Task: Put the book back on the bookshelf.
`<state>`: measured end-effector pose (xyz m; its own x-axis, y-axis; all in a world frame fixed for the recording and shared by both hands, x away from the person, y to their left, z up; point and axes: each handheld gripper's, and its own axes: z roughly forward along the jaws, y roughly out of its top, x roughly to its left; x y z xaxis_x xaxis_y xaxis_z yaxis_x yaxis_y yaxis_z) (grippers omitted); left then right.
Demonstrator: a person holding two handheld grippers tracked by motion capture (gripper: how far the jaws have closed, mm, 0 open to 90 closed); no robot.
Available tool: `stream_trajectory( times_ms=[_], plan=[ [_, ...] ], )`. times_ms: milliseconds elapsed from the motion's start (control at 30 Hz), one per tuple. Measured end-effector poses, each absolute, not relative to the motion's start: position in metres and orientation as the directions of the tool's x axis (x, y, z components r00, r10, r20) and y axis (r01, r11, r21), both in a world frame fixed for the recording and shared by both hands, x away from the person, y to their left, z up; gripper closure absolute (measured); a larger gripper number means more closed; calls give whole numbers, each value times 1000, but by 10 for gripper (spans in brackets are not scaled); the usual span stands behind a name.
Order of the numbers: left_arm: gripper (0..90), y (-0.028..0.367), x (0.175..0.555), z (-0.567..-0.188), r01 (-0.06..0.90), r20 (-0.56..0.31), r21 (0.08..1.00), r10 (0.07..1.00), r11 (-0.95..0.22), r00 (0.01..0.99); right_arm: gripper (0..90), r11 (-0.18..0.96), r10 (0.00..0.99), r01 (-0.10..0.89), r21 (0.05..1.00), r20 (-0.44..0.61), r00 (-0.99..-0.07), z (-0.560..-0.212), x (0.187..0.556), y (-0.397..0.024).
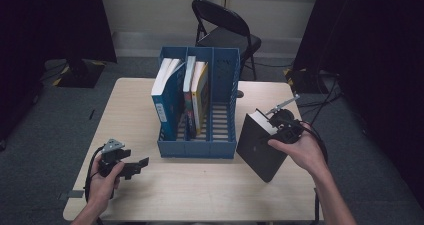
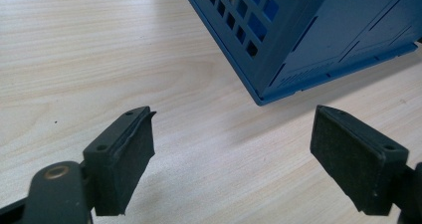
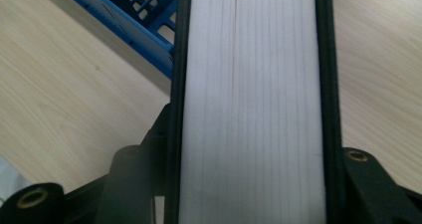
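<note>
Left gripper (image 1: pixel 142 163): near left of the wooden table (image 1: pixel 200 195), resting low, jaws wide apart with nothing between them, aimed at the near left corner of the rack.

Right gripper (image 1: pixel 276 127): near right, jaws clamped across the thickness of a black hardcover book (image 1: pixel 260 147), pressing on both covers. The book is tilted, white page edge (image 3: pixel 251 104) uppermost, just right of the rack.

Blue file rack (image 1: pixel 197 150): table centre, three compartments. Left holds a blue-covered book (image 1: pixel 167 100); middle holds two or three thinner books (image 1: pixel 196 92); right (image 1: pixel 223 110) stands free.

Step, as judged: carrying the book toward shelving. Next move calls for righting it upright, lifting above the rack's near wall, and lowering into the right compartment.

Room: bare table right and near; the divider and right wall leave a narrow slot.
</note>
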<state>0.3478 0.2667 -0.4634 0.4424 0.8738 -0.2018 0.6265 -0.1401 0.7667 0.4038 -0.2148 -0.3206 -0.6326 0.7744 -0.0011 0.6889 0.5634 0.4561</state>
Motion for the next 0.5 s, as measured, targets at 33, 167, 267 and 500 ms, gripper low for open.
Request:
stream_trajectory(
  times_ms=[33,167,267,500],
  plan=[
    [171,267,348,-463,627,-202,767,874,-140,442,474,567,773,697,439,10,-635,-321,405,-214],
    [172,265,350,-464,630,-201,764,875,-142,441,471,587,771,710,388,0,-637,-321,407,-209],
    [174,263,351,-465,633,-201,760,872,-148,446,465,575,781,741,347,34,-623,-322,412,-209],
    [175,264,352,-466,634,-202,760,874,-145,441,477,567,793,763,309,45,-608,-321,418,-211]
  ],
)
